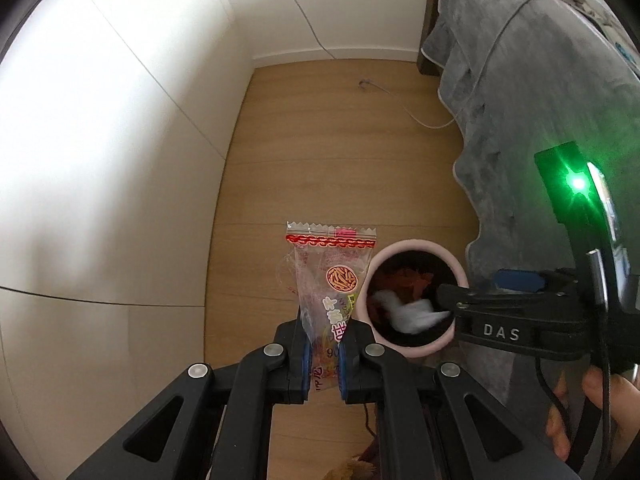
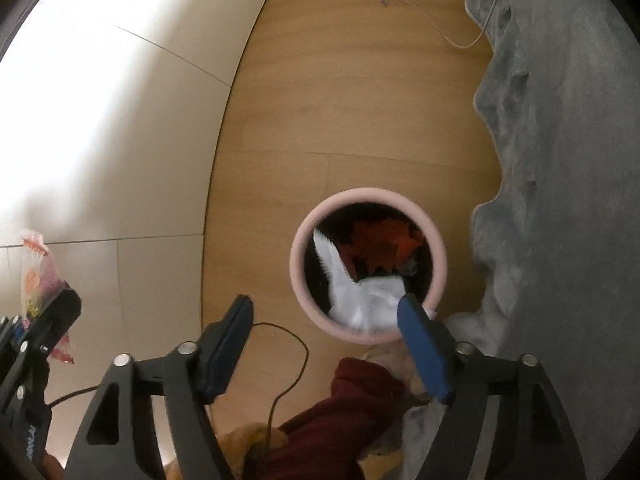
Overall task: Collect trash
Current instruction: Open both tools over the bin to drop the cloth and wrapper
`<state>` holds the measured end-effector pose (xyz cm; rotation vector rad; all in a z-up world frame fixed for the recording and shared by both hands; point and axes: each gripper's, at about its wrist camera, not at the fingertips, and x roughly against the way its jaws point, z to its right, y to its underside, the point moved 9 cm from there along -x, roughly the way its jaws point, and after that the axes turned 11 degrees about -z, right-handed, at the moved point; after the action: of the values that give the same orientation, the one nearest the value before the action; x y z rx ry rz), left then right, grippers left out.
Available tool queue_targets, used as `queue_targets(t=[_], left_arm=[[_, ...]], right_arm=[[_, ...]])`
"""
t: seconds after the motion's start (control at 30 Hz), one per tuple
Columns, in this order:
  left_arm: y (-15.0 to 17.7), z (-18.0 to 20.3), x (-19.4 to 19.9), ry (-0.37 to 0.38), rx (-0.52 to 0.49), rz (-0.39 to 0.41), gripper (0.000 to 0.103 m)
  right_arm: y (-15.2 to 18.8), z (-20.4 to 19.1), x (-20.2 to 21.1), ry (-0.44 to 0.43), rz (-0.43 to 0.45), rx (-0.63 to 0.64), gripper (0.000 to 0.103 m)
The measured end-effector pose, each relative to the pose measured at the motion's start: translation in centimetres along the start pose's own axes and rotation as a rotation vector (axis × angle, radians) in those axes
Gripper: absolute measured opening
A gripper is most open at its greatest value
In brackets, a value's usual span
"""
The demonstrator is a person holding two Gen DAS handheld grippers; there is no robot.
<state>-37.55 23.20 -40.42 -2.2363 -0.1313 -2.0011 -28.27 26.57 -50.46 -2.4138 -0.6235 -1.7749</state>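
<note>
Both grippers point steeply down at the wooden floor (image 2: 352, 92). Left gripper (image 1: 325, 354) has its jaws clamped on a clear snack wrapper (image 1: 328, 276) with red print, which stands up from the pads just left of the pink bin (image 2: 298, 280). Right gripper (image 2: 326, 312) hangs over the bin's near rim with its jaws spread wide and nothing pinched between them; its blue pad (image 2: 420, 344) sits at the rim. White crumpled tissue (image 2: 360, 292) lies inside the bin against the near wall, with reddish scraps (image 2: 384, 244) deeper in. A grey blanket (image 2: 560, 160) drapes on the right, touching the floor beside the bin. Fingers (image 1: 600, 396) grip the right tool's handle.
</note>
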Motion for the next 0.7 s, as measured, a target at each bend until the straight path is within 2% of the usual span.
queue_targets(t=[0.07,0.17,0.23,0.4,0.6,0.67,0.7], left_arm=[[0.0,0.4,-0.4,0.013,-0.012,-0.008,0.010],[-0.3,1.4,-1.1,0.055,-0.038,-0.025,0.010],[-0.3,2.9,-2.1,0.089,-0.073,-0.041,0.010],[-0.7,6.5,-5.4,0.127,-0.156,-0.095,0.010],[-0.9,9.1,-6.9,0.161,-0.200,-0.122,0.011],[-0.9,8.8,-7.2,0.126,-0.196,-0.139,0.018],[-1.0,9.0,-7.6,0.124,-0.197,-0.147,0.026]], right_arm=[[0.0,0.4,0.4,0.037,0.006,-0.009,0.074],[1.0,0.8,0.7,0.048,-0.005,-0.033,0.074],[2.3,1.5,1.4,0.087,-0.010,-0.043,0.074],[4.9,2.8,1.6,0.122,-0.025,-0.049,0.074],[5.7,2.4,2.1,0.155,-0.014,0.034,0.073],[5.6,2.5,2.2,0.148,-0.009,0.029,0.073],[5.5,2.6,2.0,0.143,-0.007,0.027,0.073]])
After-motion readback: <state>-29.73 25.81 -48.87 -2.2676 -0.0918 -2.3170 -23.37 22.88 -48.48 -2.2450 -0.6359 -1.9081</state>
